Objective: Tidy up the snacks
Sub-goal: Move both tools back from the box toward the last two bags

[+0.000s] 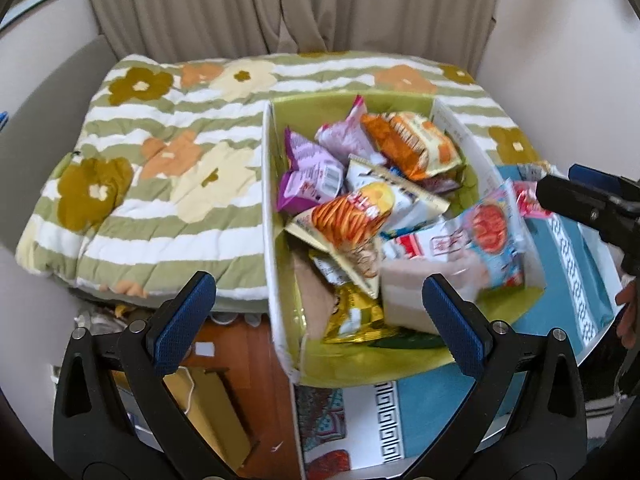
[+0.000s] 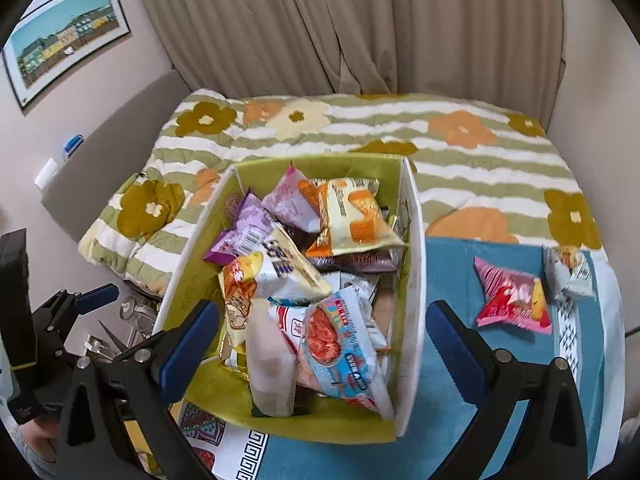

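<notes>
Item: bed quilt (image 2: pixel 460 148), floral, striped, at twelve o'clock behind everything.

Item: desk (image 2: pixel 448 280), blue-patterned top, carrying the box.

Item: snack box (image 2: pixel 412 280), green-lined, heaped with packets; a blue shrimp-picture packet (image 2: pixel 340 344) lies topmost at the near end.

Item: pink-red packet (image 2: pixel 512 300) and grey packet (image 2: pixel 568 268), loose on the desk at three o'clock of the box, near each other.

Item: right claw (image 2: pixel 320 356), wide, nothing between its pads, above the box.

Item: left claw (image 1: pixel 320 320), wide, empty.

We judge one drop finished; next we swing right, descend on the pink-red packet and pinch its crimped edge.

Only the right view shows the loose packets whole; the left view shows just their edges and the floor below.
</notes>
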Available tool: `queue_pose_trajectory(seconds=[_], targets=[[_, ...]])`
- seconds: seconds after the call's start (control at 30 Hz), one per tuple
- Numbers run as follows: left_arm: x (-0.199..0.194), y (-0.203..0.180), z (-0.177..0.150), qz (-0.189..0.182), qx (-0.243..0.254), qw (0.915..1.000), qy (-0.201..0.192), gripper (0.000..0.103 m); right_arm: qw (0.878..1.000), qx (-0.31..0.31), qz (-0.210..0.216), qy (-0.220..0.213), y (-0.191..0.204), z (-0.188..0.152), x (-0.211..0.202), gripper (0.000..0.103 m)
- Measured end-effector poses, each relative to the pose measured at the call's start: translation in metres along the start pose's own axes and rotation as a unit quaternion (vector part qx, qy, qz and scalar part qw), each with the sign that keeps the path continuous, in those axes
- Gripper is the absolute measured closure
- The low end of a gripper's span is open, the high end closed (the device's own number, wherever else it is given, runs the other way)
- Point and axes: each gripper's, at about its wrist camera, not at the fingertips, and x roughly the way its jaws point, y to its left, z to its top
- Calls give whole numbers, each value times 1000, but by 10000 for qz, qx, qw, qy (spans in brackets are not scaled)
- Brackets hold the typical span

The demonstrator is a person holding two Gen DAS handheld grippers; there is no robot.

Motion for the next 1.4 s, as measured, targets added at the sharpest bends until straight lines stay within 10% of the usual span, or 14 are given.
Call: queue_pose_trajectory(seconds=[0.77, 1.4], targets=[[-112, -125, -40, 100, -214, 9958, -880, 1, 9935, 50, -444, -1046, -91, -69, -152, 0], [-44, -297, 4, -702, 350, 9953, -568, 0, 9887, 402, -889, -1135, -227, -79, -191, 0]])
